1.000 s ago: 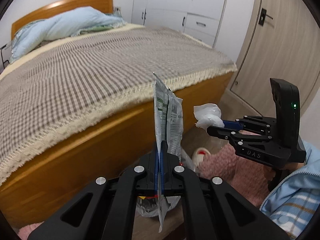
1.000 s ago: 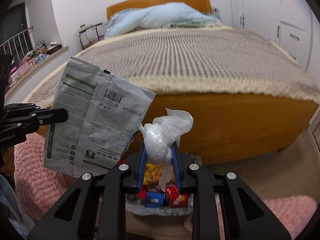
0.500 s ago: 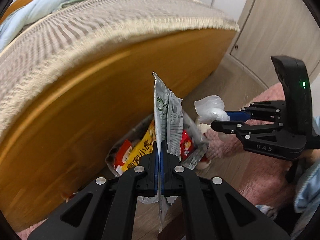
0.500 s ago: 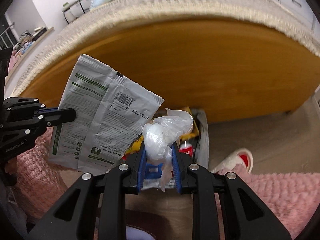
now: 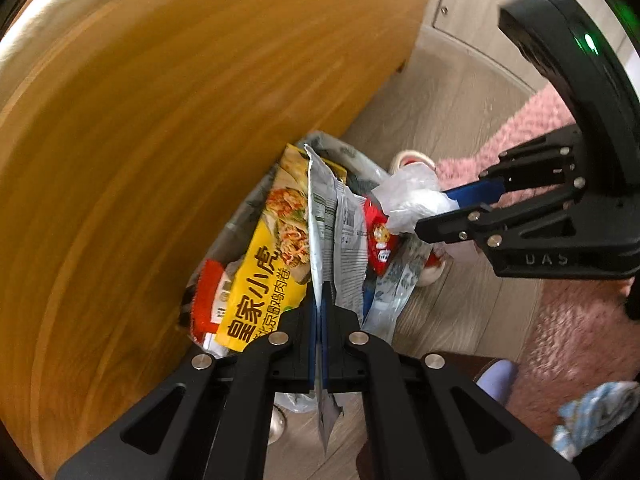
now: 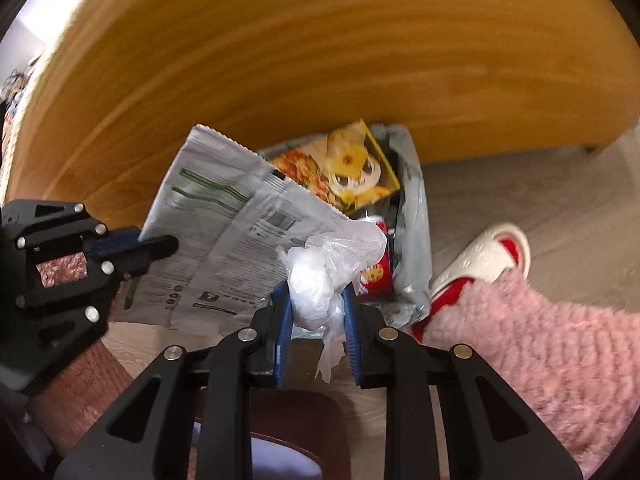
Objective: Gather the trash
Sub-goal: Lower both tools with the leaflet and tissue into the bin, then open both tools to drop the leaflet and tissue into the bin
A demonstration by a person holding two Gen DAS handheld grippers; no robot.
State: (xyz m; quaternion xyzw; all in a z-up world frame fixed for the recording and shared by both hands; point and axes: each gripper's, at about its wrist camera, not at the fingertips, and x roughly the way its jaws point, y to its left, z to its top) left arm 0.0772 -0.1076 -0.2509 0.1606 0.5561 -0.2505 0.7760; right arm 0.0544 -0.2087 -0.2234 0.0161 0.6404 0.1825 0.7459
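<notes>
- Against the foot of the orange-brown wooden bed frame (image 6: 320, 60), on the pale wood-grain floor (image 5: 452, 96): a small bin lined with a grey plastic bag (image 6: 414, 216), already stuffed with wrappers. Visible in it: a yellow noodle packet printed with black characters (image 5: 264, 280) and a small red snack packet (image 5: 380, 240).
- Left hand-held gripper (image 5: 319, 320): jaws clenched on the lower edge of a flat white-grey foil packet with a barcode and green print (image 6: 236, 232). Packet stands edge-on in the left wrist view, above the bin's mouth and partly overlapping the yellow packet.
- Right hand-held gripper (image 6: 318, 312): jaws clamped on a crumpled wad of clear thin plastic film (image 6: 324, 264), a loose tail hanging down between the fingers. Wad sits just right of the foil packet, over the bin's near-right side.
- Step in hand (judgement): carry done, both items poised over the bin; drop not yet made.
- Next move calls for: lower each piece closer to the opening, then open the jaws. Bin looks full, so the stiff packet may need tilting to slide in beside the yellow packet rather than perch on top.
- Risk: film is light and may cling to a finger pad or drift out toward the white-and-red slipper (image 6: 484, 260) and fluffy pink rug (image 6: 540, 344).
- Frames motion-blurred; bin rim itself not clearly resolved.
</notes>
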